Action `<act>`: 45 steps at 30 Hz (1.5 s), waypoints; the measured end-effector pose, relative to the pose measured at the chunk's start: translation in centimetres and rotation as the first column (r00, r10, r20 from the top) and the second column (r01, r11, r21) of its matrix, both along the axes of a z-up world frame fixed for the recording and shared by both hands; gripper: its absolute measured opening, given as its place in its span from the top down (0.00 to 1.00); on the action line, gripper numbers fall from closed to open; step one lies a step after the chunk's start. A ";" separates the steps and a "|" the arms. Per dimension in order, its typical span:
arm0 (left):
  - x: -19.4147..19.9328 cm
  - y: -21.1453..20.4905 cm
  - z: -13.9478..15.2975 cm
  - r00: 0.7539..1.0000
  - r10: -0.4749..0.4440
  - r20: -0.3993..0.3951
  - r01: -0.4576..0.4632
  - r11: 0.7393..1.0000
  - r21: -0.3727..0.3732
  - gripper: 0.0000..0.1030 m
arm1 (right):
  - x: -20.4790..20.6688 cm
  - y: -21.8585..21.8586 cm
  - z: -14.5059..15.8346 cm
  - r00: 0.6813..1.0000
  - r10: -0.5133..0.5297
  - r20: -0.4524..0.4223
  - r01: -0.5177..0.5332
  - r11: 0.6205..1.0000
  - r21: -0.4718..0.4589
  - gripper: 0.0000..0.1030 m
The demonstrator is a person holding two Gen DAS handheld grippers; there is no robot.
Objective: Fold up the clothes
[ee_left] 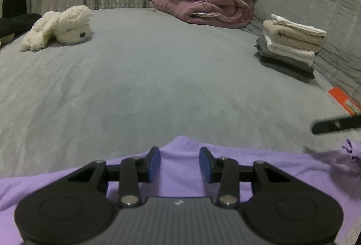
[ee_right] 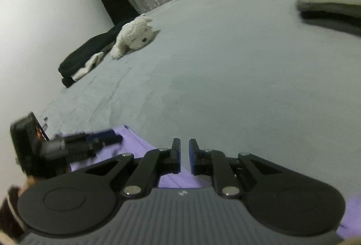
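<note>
A lilac garment lies spread on the grey bed at the near edge. My left gripper hovers over it, open, with nothing between its blue pads. In the right wrist view the garment runs under my right gripper, whose jaws stand only a narrow gap apart with grey bed showing between them. A blurred finger of the right gripper shows above the garment's rumpled right end. The left gripper appears blurred over the cloth's left part.
A stack of folded clothes sits at the right. A rolled pink quilt with green cloth lies at the back, a white plush dog at the left, dark clothing beside it. An orange item lies far right.
</note>
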State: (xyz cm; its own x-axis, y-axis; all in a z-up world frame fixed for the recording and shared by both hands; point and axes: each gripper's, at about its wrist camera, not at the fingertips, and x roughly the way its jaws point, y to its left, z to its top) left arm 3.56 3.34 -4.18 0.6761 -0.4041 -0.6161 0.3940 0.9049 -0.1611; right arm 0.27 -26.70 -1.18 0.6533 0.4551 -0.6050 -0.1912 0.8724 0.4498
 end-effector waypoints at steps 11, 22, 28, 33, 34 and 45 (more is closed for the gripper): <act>0.5 -2.1 -0.5 1.000 -0.014 0.004 0.014 1.000 0.001 0.62 | -4.7 -1.2 -0.8 0.999 0.033 0.008 -0.031 0.978 -0.208 0.66; 0.5 -2.1 0.3 0.999 -0.045 -0.020 0.046 0.998 0.034 0.63 | -5.8 -1.5 -0.7 0.999 0.031 -0.027 -0.037 0.959 -0.280 0.68; 0.5 -2.0 0.3 0.998 -0.055 -0.020 0.056 0.998 0.035 0.63 | -5.6 -1.9 -0.9 0.999 -0.018 -0.043 0.006 0.962 -0.275 0.68; 0.5 -1.9 0.3 0.998 -0.062 -0.023 0.063 0.997 0.035 0.63 | -5.4 -1.5 -1.3 0.997 0.005 -0.071 -0.024 0.964 -0.264 0.68; 0.5 -1.9 0.3 0.998 -0.065 -0.025 0.066 0.997 0.036 0.63 | -5.4 -1.5 -1.4 0.997 0.020 -0.079 -0.039 0.966 -0.257 0.68; -0.1 -1.8 -0.1 0.996 -0.086 -0.020 0.087 0.994 0.060 0.62 | -6.9 -0.1 -1.5 0.979 0.167 -0.120 -0.196 0.932 -0.305 0.68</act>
